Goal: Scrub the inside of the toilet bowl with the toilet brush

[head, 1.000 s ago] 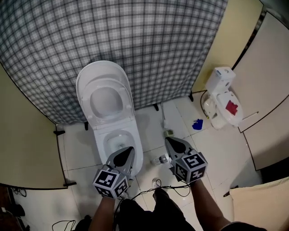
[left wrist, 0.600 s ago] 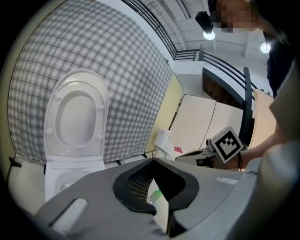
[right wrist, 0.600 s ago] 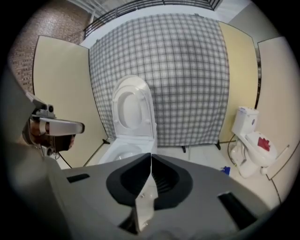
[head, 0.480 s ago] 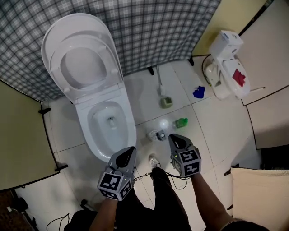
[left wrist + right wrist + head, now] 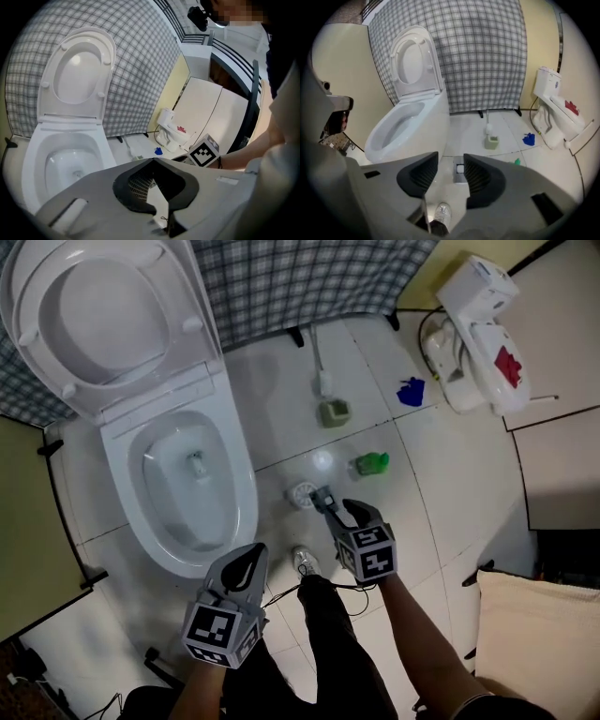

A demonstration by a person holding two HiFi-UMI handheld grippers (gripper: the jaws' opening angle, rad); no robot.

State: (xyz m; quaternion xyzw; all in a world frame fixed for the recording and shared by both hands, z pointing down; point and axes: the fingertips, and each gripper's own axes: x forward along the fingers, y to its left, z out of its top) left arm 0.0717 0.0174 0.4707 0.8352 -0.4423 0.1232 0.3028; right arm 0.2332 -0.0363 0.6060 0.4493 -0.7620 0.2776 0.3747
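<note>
While right tool (image 5: 328, 502) just spread empty, left tool (image 5: 251, 555) closed; floor drain (image 5: 302, 493) before toilet brush (image 5: 323, 382).

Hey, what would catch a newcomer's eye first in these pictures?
The white toilet at upper left of the head view, lid raised before a checked curtain. A toilet brush stands in its holder on the floor by the curtain. Lower down, the left tool is shut; the right tool has just been opening its jaws, nothing between them.

Open toilet bowl (image 5: 246, 504); toilet brush (image 5: 324, 382) upright nearby
</note>
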